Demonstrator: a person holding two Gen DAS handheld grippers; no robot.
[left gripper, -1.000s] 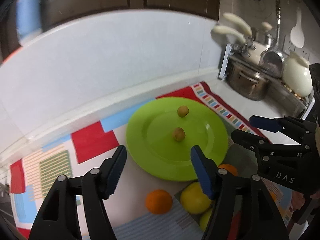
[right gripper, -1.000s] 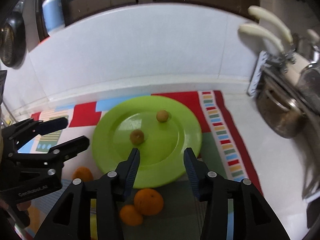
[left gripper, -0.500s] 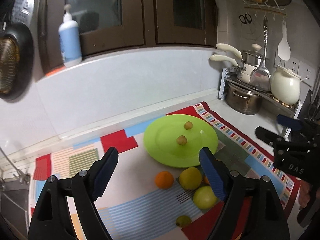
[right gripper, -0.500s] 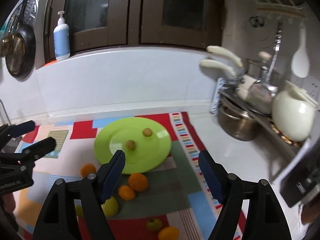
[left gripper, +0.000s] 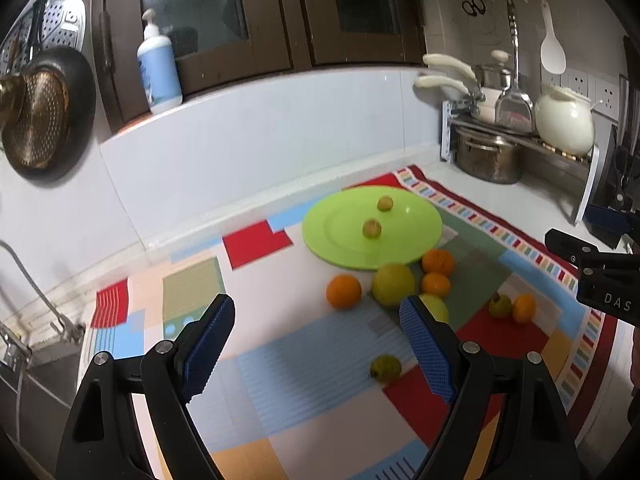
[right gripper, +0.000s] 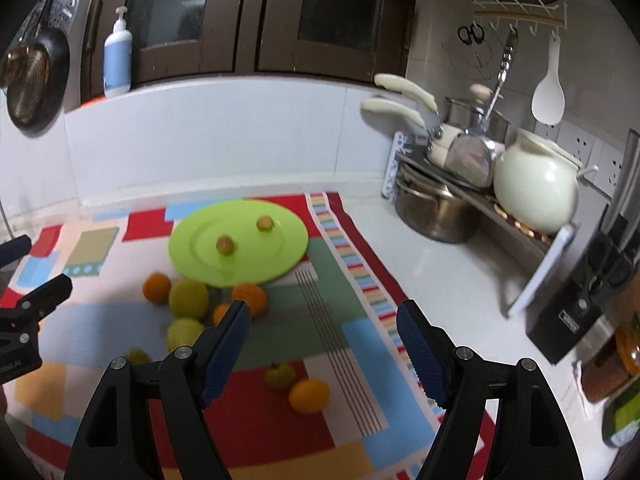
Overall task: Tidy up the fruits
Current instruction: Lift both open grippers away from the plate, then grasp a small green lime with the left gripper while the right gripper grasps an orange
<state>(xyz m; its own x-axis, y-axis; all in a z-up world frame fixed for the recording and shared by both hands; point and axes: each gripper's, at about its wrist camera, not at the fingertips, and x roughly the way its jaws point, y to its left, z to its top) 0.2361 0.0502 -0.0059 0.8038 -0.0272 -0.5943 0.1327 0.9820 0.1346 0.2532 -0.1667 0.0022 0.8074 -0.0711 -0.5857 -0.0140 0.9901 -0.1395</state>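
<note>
Fruits under inspection: two small yellow-brown fruits (left gripper: pixel 372 228) rest on a lime-green plate (left gripper: pixel 340 236), apart from each other. The plate lies toward the rear of a multicoloured patchwork mat (left gripper: pixel 280 360) on the white surface (right gripper: pixel 440 280). Just in front of the plate, on the mat, is a loose cluster: three oranges (left gripper: pixel 343 291), two larger yellow-green fruits (left gripper: pixel 393 283), touching or nearly so. Nearer the cameras lie a small green fruit (left gripper: pixel 385 367) on its own, and a green fruit beside an orange one (right gripper: pixel 309 395) toward the mat's right side.

Left gripper (left gripper: pixel 320 344): fingers apart, nothing between them. Right gripper (right gripper: pixel 323 344): fingers apart, nothing between them. Both sets have just been opening wider.

Change against the earlier frames: both grippers were close over the plate a second ago; both views now take in the whole mat and the wall behind, so the grippers have drawn back and away. The two fruits on the plate sit as before.

Surroundings: a soap pump bottle (left gripper: pixel 159 72) on the ledge, a dark pan (left gripper: pixel 44 116) hung at left, a rack at right with a steel pot (right gripper: pixel 436 212) and a cream jug (right gripper: pixel 536 188). Nothing stands between the grippers and the fruit.
</note>
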